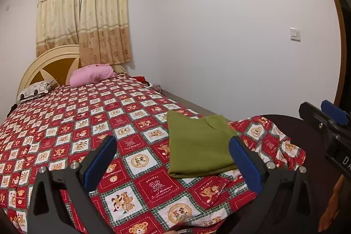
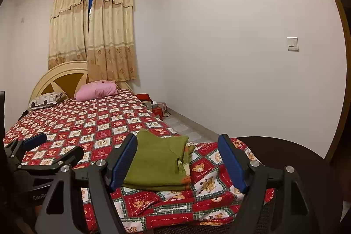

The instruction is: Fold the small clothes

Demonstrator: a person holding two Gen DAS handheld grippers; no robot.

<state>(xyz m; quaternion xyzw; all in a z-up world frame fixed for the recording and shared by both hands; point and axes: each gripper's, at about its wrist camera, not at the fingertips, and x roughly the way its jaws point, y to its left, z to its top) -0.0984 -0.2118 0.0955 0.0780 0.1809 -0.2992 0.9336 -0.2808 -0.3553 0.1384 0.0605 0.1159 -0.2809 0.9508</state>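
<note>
Folded olive-green garment (image 2: pixel 156 165) lying flat on the teddy-bear bedspread (image 1: pixel 87 124) near the bed's foot corner, well apart from the pink pillow (image 1: pixel 92 76). Left claw (image 1: pixel 173 159) and right claw (image 2: pixel 177 162) both spread wide, clamped on nothing, hovering just short of the garment. Probably released so the fold settles undisturbed.

Headboard (image 1: pixel 47 65) partly hidden behind curtain (image 1: pixel 105 14) and pink pillow (image 1: pixel 92 75); red items (image 2: pixel 145 97) beyond bed too small to identify; right gripper (image 1: pixel 329 122) cut off at frame edge.
</note>
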